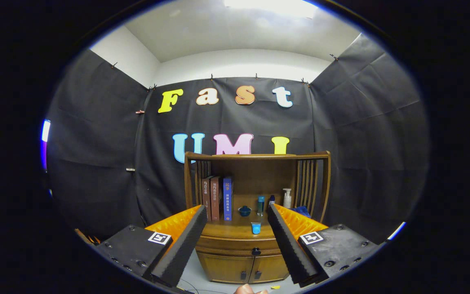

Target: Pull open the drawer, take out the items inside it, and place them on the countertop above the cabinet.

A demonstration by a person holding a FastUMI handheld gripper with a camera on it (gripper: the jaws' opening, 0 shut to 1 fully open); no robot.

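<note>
1. Nearest the camera, the tool (237, 212) is seen with its two fingers spread wide apart and nothing gripped between them (released, then); a bit of a hand (246, 289) is glimpsed below them.
2. Between and beyond the fingers, a wooden cabinet (239, 267) is framed, well apart from the fingertips. Its two lower doors (241, 267) are shut.
3. Above the doors, the drawer (239, 245) is seen fully closed, with a small dark knob (256, 251) at its middle; whatever is inside is hidden.
4. On the bench (229, 229) above the drawer, a small blue cup (256, 228) is set near the front edge.
5. Farther back, a dark blue bowl (244, 211), a blue bottle (261, 204) and a white pump bottle (287, 198) are stood. A blue cloth (301, 210) is partly hidden behind the right finger.
6. At the back left, three books (216, 198) are kept upright against the slatted side of the hutch (257, 156).
</note>
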